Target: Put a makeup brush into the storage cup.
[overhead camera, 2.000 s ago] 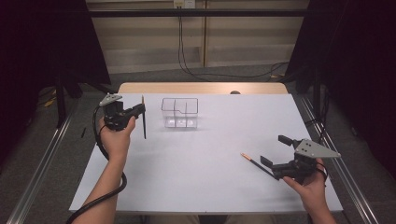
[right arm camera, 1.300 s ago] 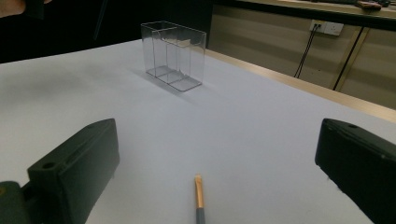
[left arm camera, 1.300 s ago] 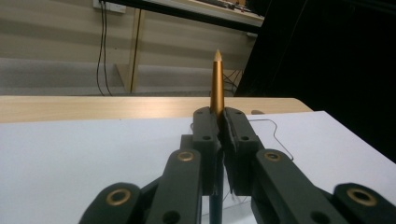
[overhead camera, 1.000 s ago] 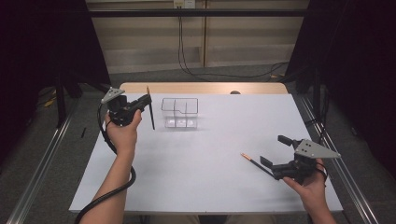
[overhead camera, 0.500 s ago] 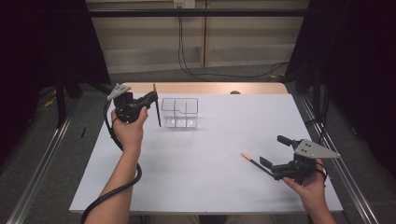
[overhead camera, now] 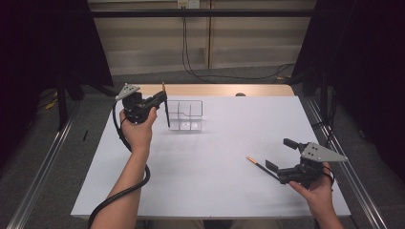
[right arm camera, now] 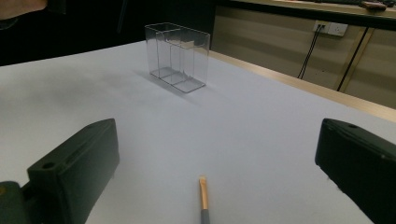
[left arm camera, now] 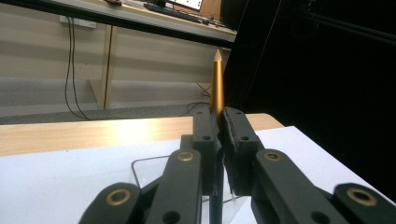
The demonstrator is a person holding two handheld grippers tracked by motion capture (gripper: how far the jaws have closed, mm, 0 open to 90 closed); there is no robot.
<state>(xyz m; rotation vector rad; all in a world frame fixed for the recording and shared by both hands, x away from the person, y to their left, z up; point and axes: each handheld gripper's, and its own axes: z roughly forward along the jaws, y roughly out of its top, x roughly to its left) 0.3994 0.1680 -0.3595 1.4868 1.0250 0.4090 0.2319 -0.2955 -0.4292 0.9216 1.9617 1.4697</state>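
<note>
A clear divided box (overhead camera: 188, 114) stands at the back of the white table (overhead camera: 210, 191). My left gripper (overhead camera: 161, 98) hovers just left of the box, shut on a thin black pen (overhead camera: 167, 114) that hangs upright with its lower end above the table beside the box's left wall. In the left gripper view the pen's pointed gold end (left arm camera: 217, 84) sticks up between the closed fingers (left arm camera: 205, 135). My right gripper (overhead camera: 280, 154) rests open near the front right. A second black pen (overhead camera: 260, 166) with a gold end (right arm camera: 203, 189) lies on the table between its jaws.
The box (right arm camera: 177, 56) has several compartments, and I see nothing inside them. A wooden strip (overhead camera: 215, 89) runs along the table's far edge. Metal rails (overhead camera: 43, 167) flank the table. Cables (overhead camera: 191, 52) hang on the back wall.
My left gripper has carried the upright pen to the right and farther back, up beside the clear box. The right gripper and the pen lying by it have not moved.
</note>
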